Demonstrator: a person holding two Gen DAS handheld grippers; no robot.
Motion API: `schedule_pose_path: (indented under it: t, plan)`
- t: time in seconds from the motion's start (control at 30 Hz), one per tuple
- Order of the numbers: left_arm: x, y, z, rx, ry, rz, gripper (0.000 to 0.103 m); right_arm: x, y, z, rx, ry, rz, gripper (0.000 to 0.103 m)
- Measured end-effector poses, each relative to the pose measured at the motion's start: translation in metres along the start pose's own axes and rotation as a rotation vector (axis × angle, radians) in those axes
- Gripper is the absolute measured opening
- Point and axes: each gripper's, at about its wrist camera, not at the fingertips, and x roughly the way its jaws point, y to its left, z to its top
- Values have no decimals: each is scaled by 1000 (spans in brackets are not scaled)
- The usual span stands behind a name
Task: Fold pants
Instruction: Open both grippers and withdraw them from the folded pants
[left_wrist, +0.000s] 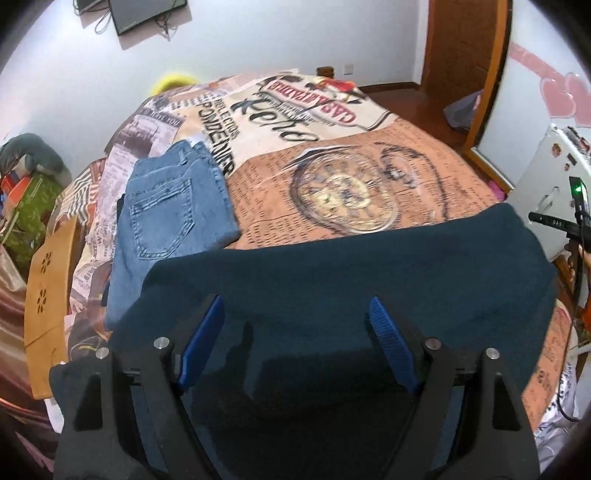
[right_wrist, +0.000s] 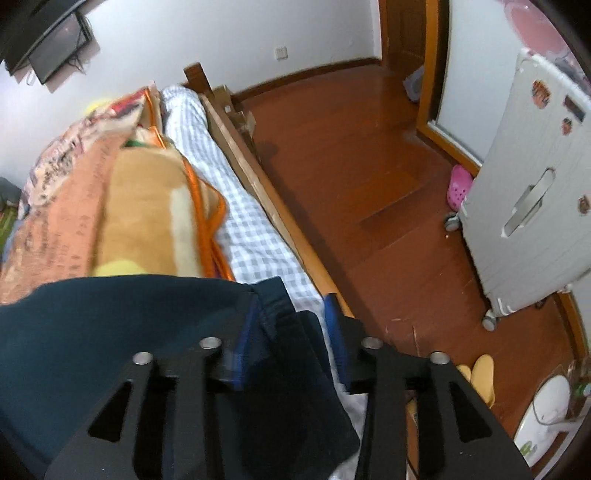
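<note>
Lying across the near part of the bed, dark teal pants, folded edge toward the far side, body spread flat over the printed bedspread. Left gripper directly above the cloth, jaws wide, both blue pads bare, nothing held. Right gripper at the garment's right end, jaws part open around a bunched dark edge with a blue trim (grip contact not confirmable from the right wrist view; cloth between the fingers, but not visibly pinched).

Judged step: securing the right end before bringing it across for another fold. For a clean result:
- Close fully on all layers at the right end, not the top layer alone.
- Lower the left jaws onto the near edge at a matching position.
- Lift both ends level, carry across, lay down without dragging.

Clearances: folded blue jeans just beside the pants on the left, touching or overlapping at the near corner. Open bedspread beyond the far edge, ample room for the fold. Right end close to the bed's side, checked sheet and wooden rail just beyond; risk of cloth slipping over toward the floor.
</note>
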Motion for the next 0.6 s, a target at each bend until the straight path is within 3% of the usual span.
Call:
schedule_pose_path:
  t: [0.3,0.43,0.6]
  plan:
    - [-36,-45,-20,96,-27,-79,81,-117,51,-28,-201,-135,67,52]
    - [-44,-59,-39,114,-10,-120,81,-146,88,-54,-311,-165,116,55]
    - [-41,-71,-61,155,20,-124,81,-148,128,-80,-391,-165,185,56]
